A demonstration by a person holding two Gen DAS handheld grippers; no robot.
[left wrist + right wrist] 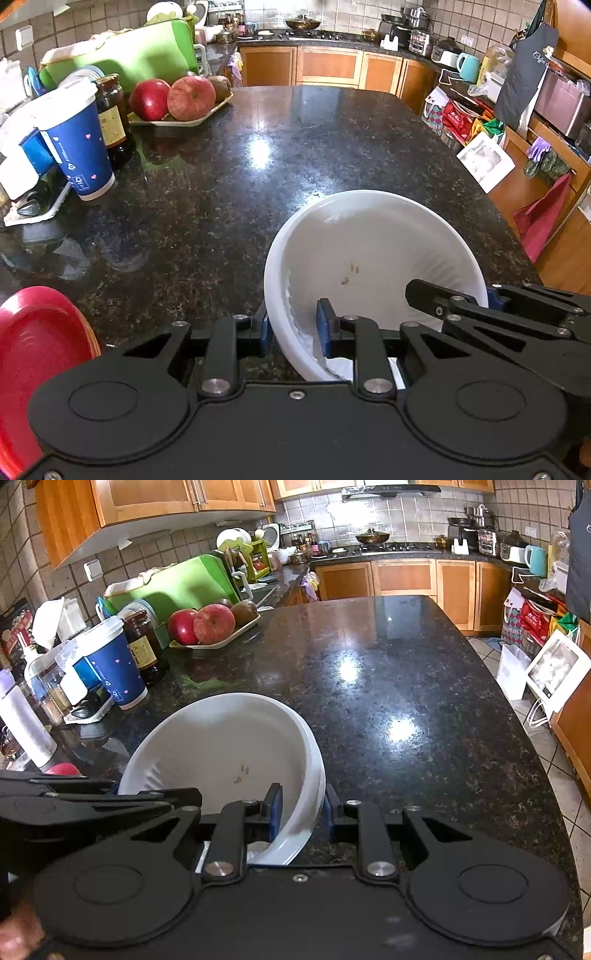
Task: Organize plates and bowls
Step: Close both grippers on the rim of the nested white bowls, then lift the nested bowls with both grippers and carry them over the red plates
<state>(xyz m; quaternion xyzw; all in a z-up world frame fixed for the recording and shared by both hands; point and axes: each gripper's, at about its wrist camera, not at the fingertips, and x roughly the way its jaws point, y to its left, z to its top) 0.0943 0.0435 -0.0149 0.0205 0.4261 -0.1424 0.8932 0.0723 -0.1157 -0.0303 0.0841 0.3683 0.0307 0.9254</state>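
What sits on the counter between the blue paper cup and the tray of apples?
A dark glass jar with a yellowish label stands between the blue paper cup and the tray of apples; both wrist views show it.

Tiled kitchen walls [369,513], wooden cabinets [402,578]

A blue paper cup [75,144] stands beside a dark jar [114,114], near apples [173,98].

tools [293,328] [301,812]: black linkage | blue pads | silver screws
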